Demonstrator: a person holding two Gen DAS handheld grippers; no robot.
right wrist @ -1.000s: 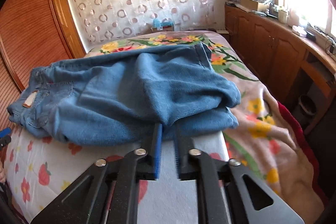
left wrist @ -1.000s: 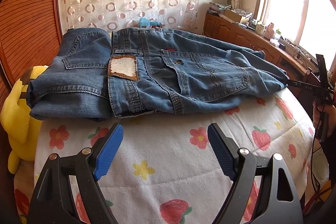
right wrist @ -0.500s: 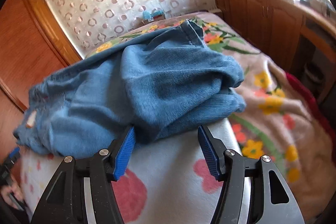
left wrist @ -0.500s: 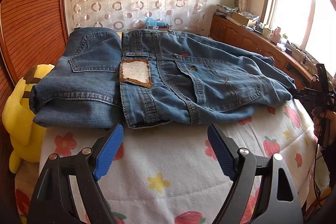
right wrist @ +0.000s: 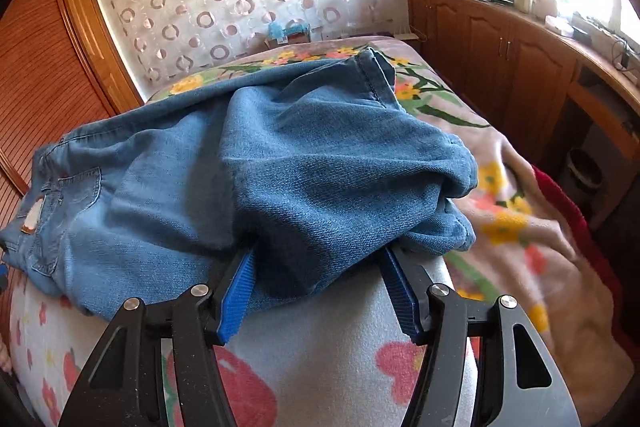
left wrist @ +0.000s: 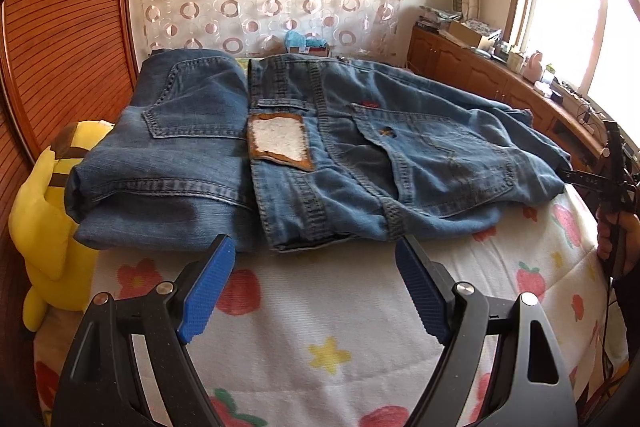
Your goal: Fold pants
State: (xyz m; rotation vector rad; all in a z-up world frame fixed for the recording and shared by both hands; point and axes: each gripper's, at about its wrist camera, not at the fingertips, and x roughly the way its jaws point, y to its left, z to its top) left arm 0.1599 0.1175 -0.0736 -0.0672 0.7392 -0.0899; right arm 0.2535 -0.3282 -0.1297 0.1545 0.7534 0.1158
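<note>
A pair of blue jeans [left wrist: 400, 163] lies folded across the bed, its waist with a brown-edged white patch [left wrist: 278, 141] toward the left. A second folded pair [left wrist: 172, 147] sits beside it on the left. My left gripper [left wrist: 314, 245] stands open just short of the jeans' near edge, with nothing between its fingers. In the right wrist view the folded leg end of the jeans [right wrist: 320, 163] bulges over my right gripper [right wrist: 320, 255]. Its jaws stand apart with denim lying between them, and the pads do not press on it. A hand [left wrist: 618, 239] at the right edge holds that gripper.
A yellow plush toy [left wrist: 44, 211] leans at the bed's left edge against a wooden slatted door [left wrist: 60, 47]. The fruit-print sheet [left wrist: 320, 327] covers the near bed, a floral blanket [right wrist: 520, 223] the far side. Wooden cabinets [right wrist: 500, 59] and a bin [right wrist: 584, 173] line the window wall.
My right gripper went from shut to open, letting go of the denim fold, then pushed forward so the cloth lies over its tips. The left gripper edged closer to the jeans.
</note>
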